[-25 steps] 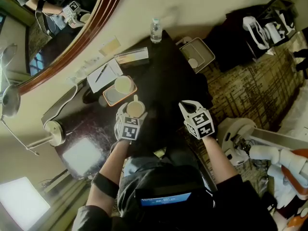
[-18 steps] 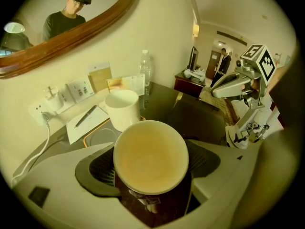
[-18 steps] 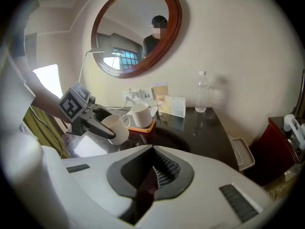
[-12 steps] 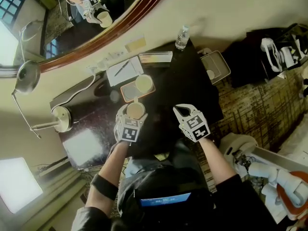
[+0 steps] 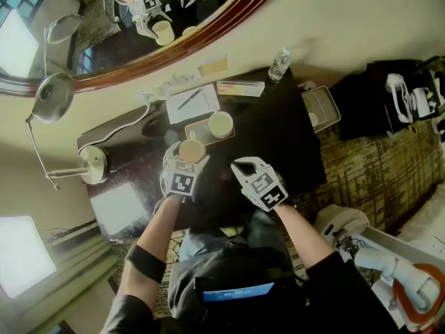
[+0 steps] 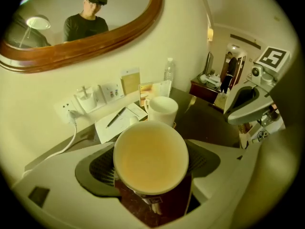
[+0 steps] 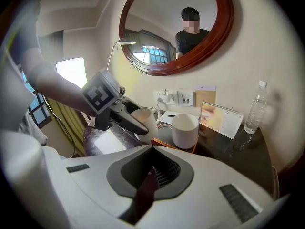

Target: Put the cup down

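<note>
Cup (image 6: pixel 150 157) sits upright between the jaws of the left claw (image 5: pixel 190 156), which stand wide apart with their pads pressed on its sides. Its pale inside is empty. The claw has it at the near-left edge of the tray (image 7: pixel 162 134), handle toward the wall; whether its base touches the tray or the desk (image 5: pixel 278 152) cannot be told. On the tray, just past the held cup, stands a second cup (image 6: pixel 162 109). It is white and upright, and from the head view it also looks empty. The tray has an orange rim and a dark floor and holds nothing else that shows. The right claw (image 5: pixel 240 167) hangs over the desk just to the right of the left one, jaws closed together with nothing between them. Behind the tray, against the wall, lie a notepad (image 6: pixel 119 121) with a pen (image 6: pixel 116 117) across it and a standing card (image 7: pixel 221 119). A clear bottle (image 7: pixel 255 108) stands capped at the desk's far right corner; how full it is cannot be made out.
</note>
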